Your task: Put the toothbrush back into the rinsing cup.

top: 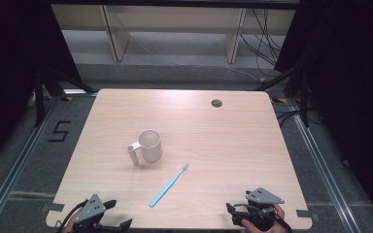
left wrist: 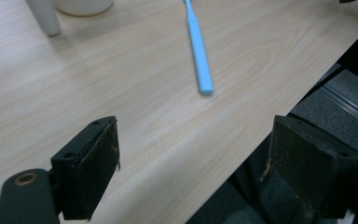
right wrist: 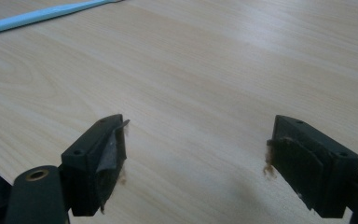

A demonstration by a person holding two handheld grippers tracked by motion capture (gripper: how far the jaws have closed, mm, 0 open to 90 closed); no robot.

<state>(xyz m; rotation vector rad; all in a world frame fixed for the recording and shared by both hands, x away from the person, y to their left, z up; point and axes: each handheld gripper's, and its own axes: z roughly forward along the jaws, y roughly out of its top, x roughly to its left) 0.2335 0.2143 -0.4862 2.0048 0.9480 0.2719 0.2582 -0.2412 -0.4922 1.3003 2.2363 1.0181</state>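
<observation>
Left of the table (top: pixel 252 145), floor tape reads "5" (top: pixel 59 131); both claws gape wide, empty.

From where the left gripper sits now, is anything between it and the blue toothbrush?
Nothing visible. The left gripper, jaws open, faces bare table up to the toothbrush; the cup stands farther off to one side.

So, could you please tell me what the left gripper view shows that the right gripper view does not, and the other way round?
Left gripper view alone: the base of the white mug, its handle, and the dark floor past the table's edge. Right gripper view alone: nothing of note beyond its own open tool over bare wood. Both share the blue toothbrush lying flat on the wooden table, and each looks between its own open jaws, the left tool included.
</observation>
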